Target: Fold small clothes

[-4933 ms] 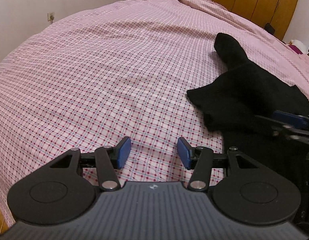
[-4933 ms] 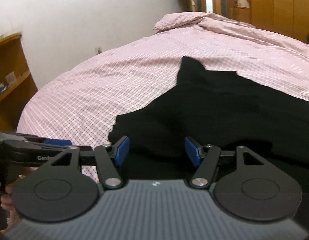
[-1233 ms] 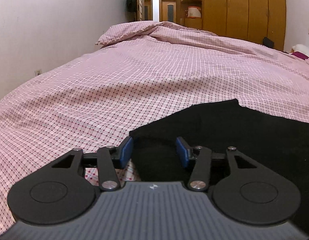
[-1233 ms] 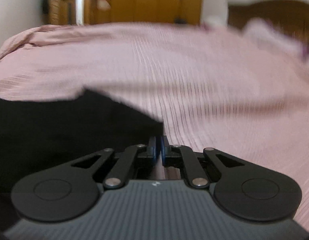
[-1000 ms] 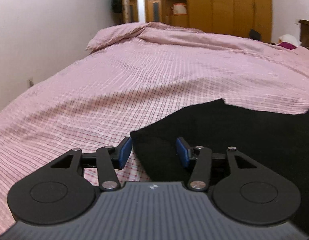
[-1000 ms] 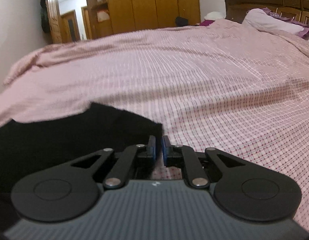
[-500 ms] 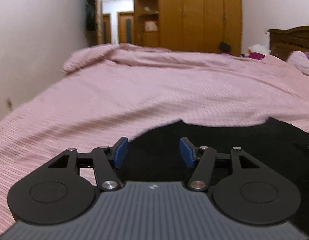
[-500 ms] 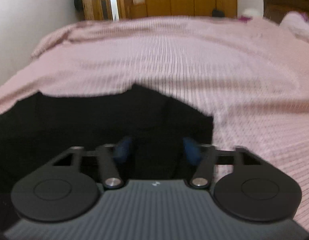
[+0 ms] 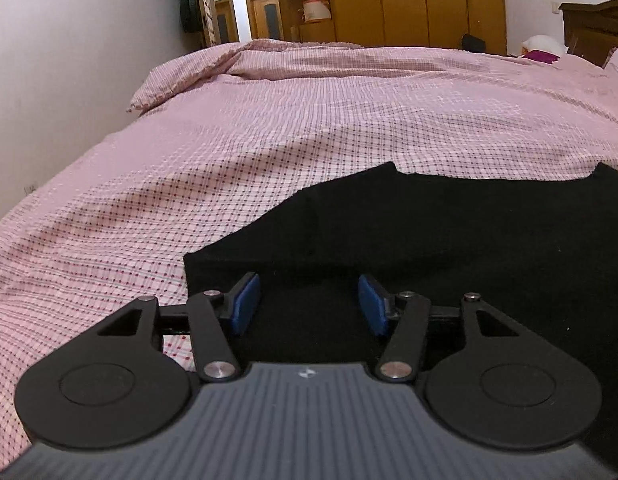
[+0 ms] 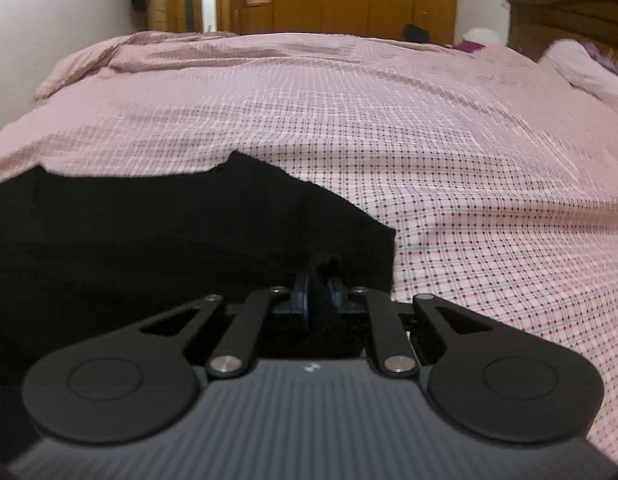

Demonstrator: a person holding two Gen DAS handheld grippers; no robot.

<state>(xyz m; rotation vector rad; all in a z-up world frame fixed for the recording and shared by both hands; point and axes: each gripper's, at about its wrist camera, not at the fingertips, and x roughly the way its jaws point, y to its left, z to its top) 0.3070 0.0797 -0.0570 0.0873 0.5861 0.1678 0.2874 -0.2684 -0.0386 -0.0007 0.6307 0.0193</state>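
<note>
The right gripper (image 10: 317,294), which half a second ago stood wide over the black garment (image 10: 157,236), is now closing its jaws on a small pinch of the cloth near the garment's right edge. The left gripper (image 9: 307,302), its jaws as far apart as before and gripping nothing, has moved in over the garment's left corner on the pink checked bed (image 9: 269,128). One side is thus nearly secured; the fold probably waits on the left grasp.

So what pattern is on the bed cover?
The bed cover is pink with a small check of dark dots and lines, clearest in the left wrist view.
</note>
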